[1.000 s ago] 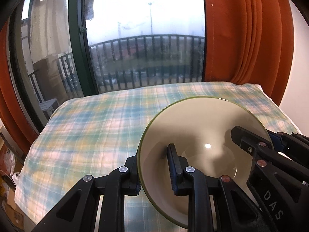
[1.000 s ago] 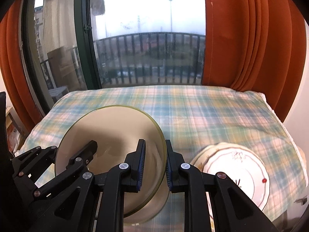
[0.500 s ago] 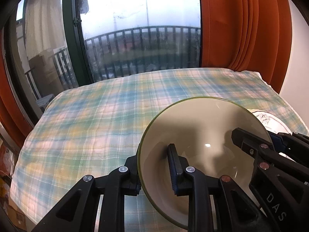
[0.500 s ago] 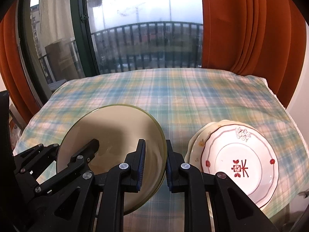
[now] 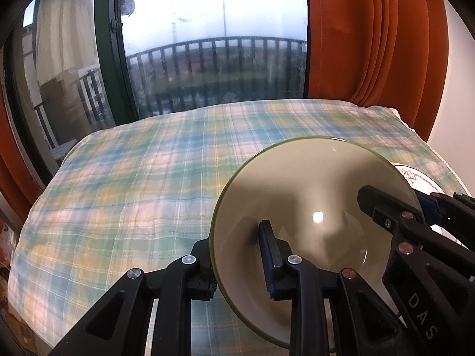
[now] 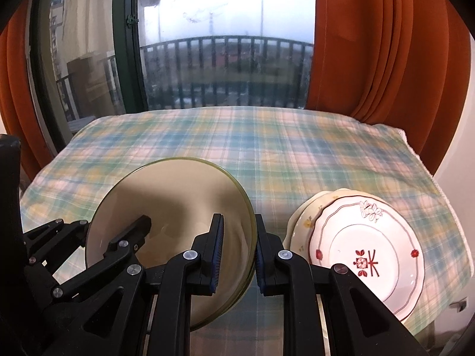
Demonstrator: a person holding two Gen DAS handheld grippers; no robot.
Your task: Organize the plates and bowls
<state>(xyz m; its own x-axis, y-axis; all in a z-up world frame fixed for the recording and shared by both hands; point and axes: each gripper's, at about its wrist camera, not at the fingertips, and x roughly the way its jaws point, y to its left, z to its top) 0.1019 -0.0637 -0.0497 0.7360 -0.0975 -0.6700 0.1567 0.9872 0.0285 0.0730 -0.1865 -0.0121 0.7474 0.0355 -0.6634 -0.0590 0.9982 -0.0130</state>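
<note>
Both grippers hold one beige bowl with a green rim above the plaid tablecloth. My left gripper is shut on its left rim, one finger inside and one outside. My right gripper is shut on its right rim; the bowl also shows in the right wrist view. The right gripper's fingers show at the bowl's far side in the left wrist view. A stack of white flowered plates lies on the cloth to the right of the bowl.
The table under the plaid cloth runs to a window with a dark green frame. Orange curtains hang at the back right. The cloth's right edge lies just beyond the plates.
Both grippers and the bowl have risen and drawn back a little from the table. More of the cloth shows, and the plate stack has come fully into the right wrist view.
</note>
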